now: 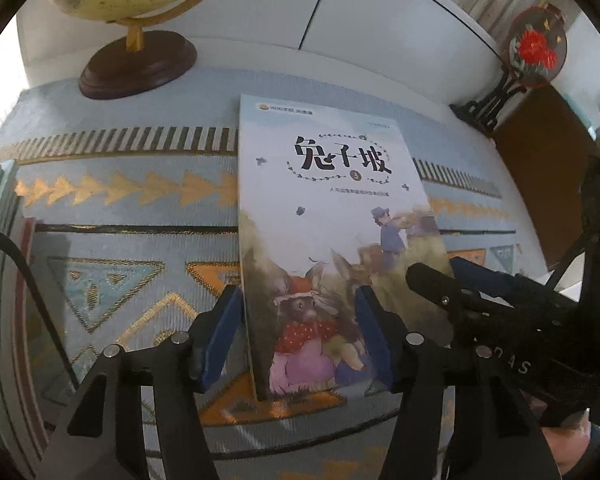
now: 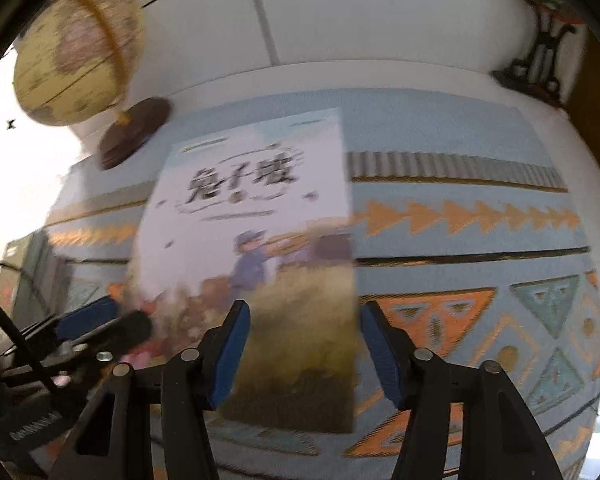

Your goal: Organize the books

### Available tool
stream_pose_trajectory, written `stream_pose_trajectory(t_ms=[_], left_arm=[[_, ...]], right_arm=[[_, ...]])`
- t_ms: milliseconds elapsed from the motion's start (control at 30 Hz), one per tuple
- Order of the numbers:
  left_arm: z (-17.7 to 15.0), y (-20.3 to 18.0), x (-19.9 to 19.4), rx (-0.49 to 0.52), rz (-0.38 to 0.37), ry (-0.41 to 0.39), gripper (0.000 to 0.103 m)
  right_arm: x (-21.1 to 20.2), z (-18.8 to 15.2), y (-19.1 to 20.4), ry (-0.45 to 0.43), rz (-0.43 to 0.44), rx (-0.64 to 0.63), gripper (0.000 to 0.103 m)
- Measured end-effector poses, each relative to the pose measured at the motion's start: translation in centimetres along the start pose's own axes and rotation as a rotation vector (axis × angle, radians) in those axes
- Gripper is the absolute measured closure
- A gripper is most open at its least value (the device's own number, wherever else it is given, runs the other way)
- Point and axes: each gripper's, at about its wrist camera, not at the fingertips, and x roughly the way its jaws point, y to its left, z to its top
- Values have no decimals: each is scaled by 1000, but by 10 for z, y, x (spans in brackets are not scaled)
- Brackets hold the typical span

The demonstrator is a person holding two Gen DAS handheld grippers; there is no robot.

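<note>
Left gripper (image 1: pixel 296 320) fingers spread wide, straddling book's (image 1: pixel 324 200) near-left corner; grip on nothing evident. Right gripper (image 2: pixel 300 344) equally wide, straddling book's near-right edge, empty.

Risks:
- Thin paperback lies flat on patterned cloth (image 1: pixel 132 216); fingers closing may slide off cover or snag cloth.
- Both grippers crowd same near edge; collision likely.
- Push toward far edge may hit globe (image 1: pixel 138 62).

Book: glossy illustrated cover, face up, mid-tabletop; near-left corner appears slightly lifted.
</note>
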Motion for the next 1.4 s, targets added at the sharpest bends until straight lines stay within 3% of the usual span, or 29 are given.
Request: stream_pose_trajectory(t_ms=[233,433,633,667,767,867,900,967,1067,1167,1200,1300,1400], left_arm=[[-22,14,-14,-55,-95,58,48],[-52,4,-28,24,-30,79,48],[-52,-3,-26,52,-14,80,48],[-50,-1,-27,43,-34,87,48],[-43,12,-46,-33,-188,45,48],[-35,45,-60,-250,-501,4,48],[-33,51,-59,-299,-554,7,48],[-32,54,-50,-325,-557,19,48],[-37,41,-18,-290,-493,90,48],[-40,23,-9,-239,-448,86,60],[-39,19,-7,-240,-454,92,68],[-33,19,-9,-292,-549,92,85],[-27,26,-11,-383,-690,109,85]], right_arm=[[-17,-32,-8,34,83,30,48],[-34,-65,-4,49,85,14,48],[-38,-74,-2,36,88,20,48],[-37,-73,-2,33,90,27,48],[-39,-75,-12,22,125,83,48],[-42,-76,-31,14,200,168,48],[-42,-77,-35,12,220,190,48],[-42,-78,-43,10,264,236,48],[-43,-79,-46,9,284,264,48],[-44,-80,-44,10,276,255,48],[-42,-79,-42,10,276,255,48],[-39,-77,-42,23,289,274,48],[-39,-77,-57,47,365,356,41]])
